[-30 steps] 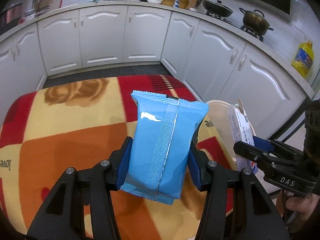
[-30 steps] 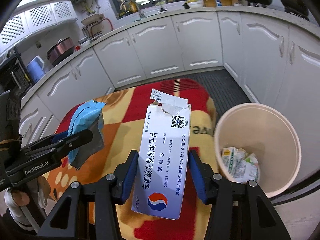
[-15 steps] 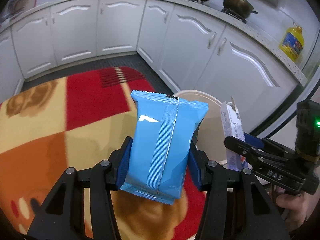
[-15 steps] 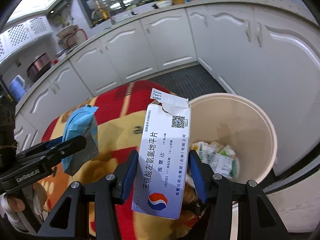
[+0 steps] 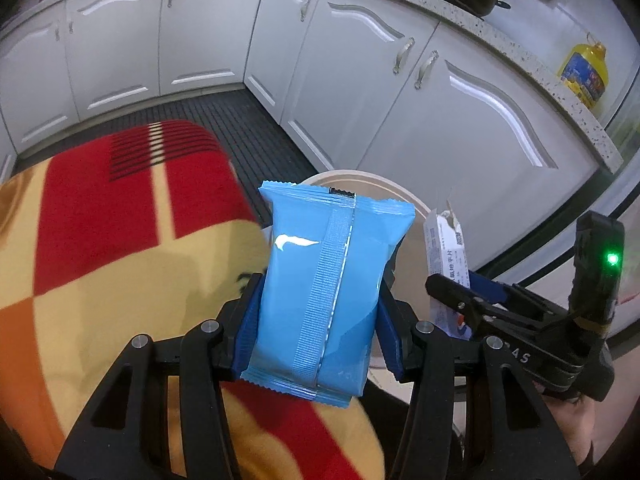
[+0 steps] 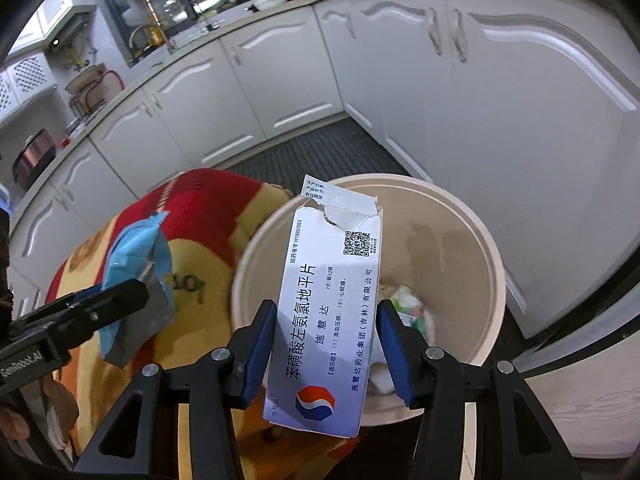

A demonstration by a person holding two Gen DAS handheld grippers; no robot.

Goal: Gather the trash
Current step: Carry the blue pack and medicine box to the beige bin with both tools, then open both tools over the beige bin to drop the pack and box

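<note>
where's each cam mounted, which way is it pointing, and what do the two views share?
Left wrist: on the left gripper, looking along its fingers, shut on the blue packet; the right gripper shows at right.
Right wrist: on the right gripper, aimed down at the bin, shut on the medicine box; the left gripper and some skin show at left.
Shared: the bin, the red-and-yellow cloth, the white cabinets, both items.

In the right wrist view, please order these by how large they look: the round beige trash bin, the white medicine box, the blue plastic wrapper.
1. Round beige trash bin, largest.
2. White cardboard medicine box, held in the right gripper; it is nearest the camera, which enlarges it.
3. Blue plastic wrapper, in the left gripper, seen edge-on and partly hidden, smallest.
</note>
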